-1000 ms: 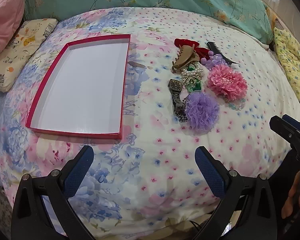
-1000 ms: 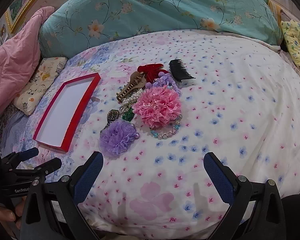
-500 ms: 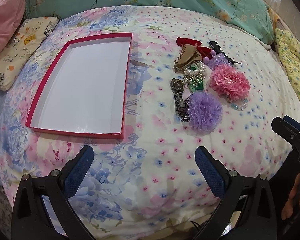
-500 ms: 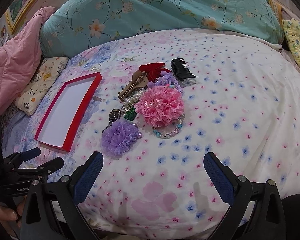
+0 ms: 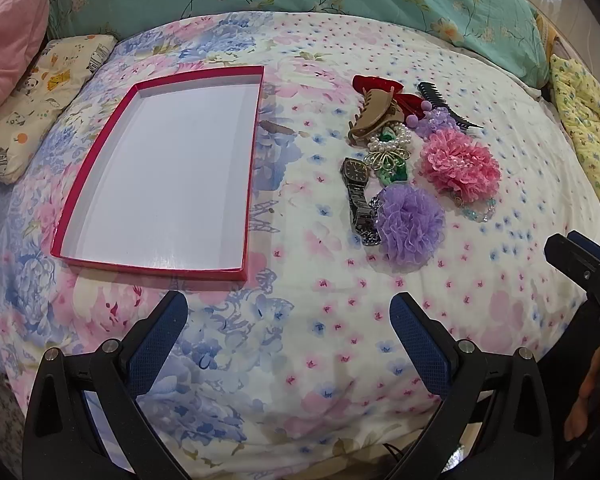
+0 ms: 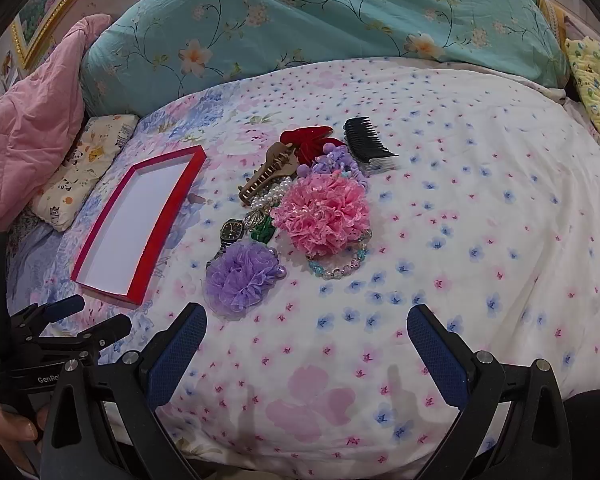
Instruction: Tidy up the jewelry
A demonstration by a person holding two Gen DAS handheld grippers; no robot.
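A shallow red box (image 5: 250,184) with a white inside lies empty on the floral bedspread, also seen as the red box (image 6: 168,220) in the right wrist view. Right of it sits a pile: a purple pom-pom (image 5: 411,224), pink pom-pom (image 5: 460,164), metal watch (image 5: 357,184), pearl bracelet (image 5: 392,138), tan claw clip (image 5: 374,114), red bow (image 5: 376,81), black comb (image 5: 440,104) and a beaded bracelet (image 6: 340,266). My left gripper (image 5: 288,334) stands open near the bed's front edge, nothing between its fingers. My right gripper (image 6: 306,344) is open too, just in front of the purple pom-pom (image 6: 242,276).
A teal floral pillow (image 6: 320,20) runs along the back, a pink quilt (image 6: 24,120) and a small cartoon pillow (image 5: 32,108) lie at the left, a yellow pillow (image 5: 584,120) at the right. The bedspread in front of the pile is bare.
Both views have crept forward and slightly right; the box and pile sit a little nearer. Both grippers stay open and nothing has been touched.
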